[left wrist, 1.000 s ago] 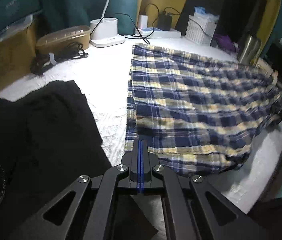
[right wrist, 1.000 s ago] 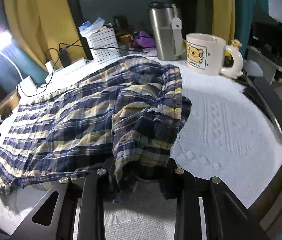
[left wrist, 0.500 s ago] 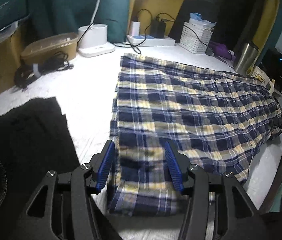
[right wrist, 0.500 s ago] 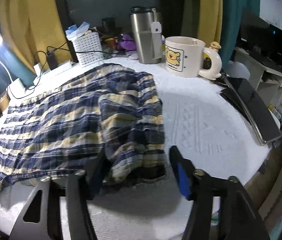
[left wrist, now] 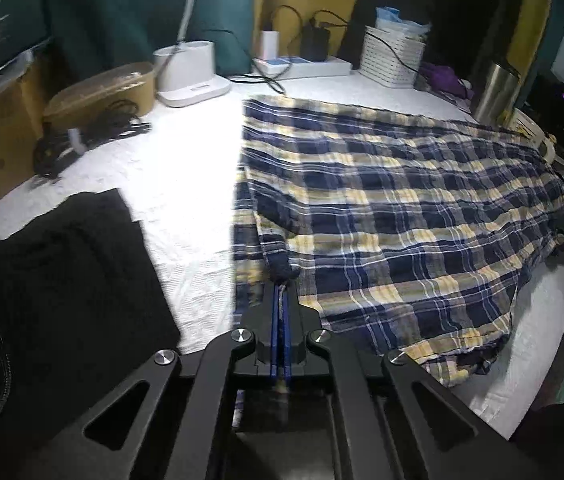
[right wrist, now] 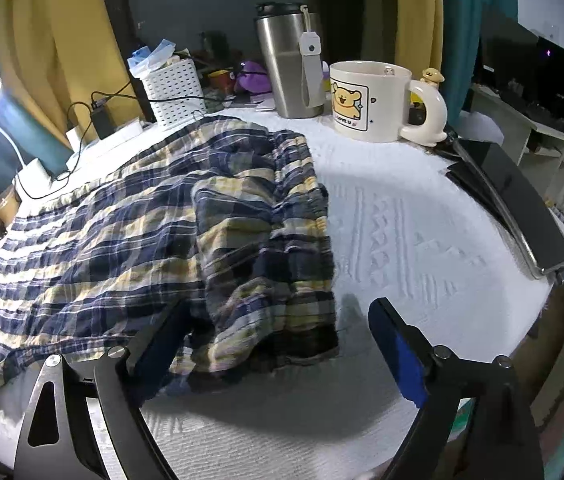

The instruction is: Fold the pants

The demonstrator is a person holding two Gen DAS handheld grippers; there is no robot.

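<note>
Plaid pants (left wrist: 401, 208) in navy, yellow and white lie spread over the white table cover (left wrist: 186, 168). My left gripper (left wrist: 280, 292) is shut on the near edge of a leg end, and a ridge of fabric rises from the pinch between the blue pads. In the right wrist view the pants (right wrist: 122, 240) end in a bunched waist part (right wrist: 266, 248). My right gripper (right wrist: 278, 332) straddles that bunched end with its jaws opening wide. Its blue pad (right wrist: 401, 360) stands apart from the cloth, and nothing is pressed.
A black garment (left wrist: 62, 280) lies left of the pants. At the back stand a bear mug (right wrist: 369, 100), a steel tumbler (right wrist: 289, 68), a white basket (right wrist: 174, 92), a power strip (left wrist: 301, 66) and coiled cables (left wrist: 90, 136). A dark flat device (right wrist: 521, 208) lies at the right edge.
My left gripper opened over the leg end and shut again, now pinching the fabric. My right gripper let go of the bunched waist end, which dropped flat, and its jaws spread wide.
</note>
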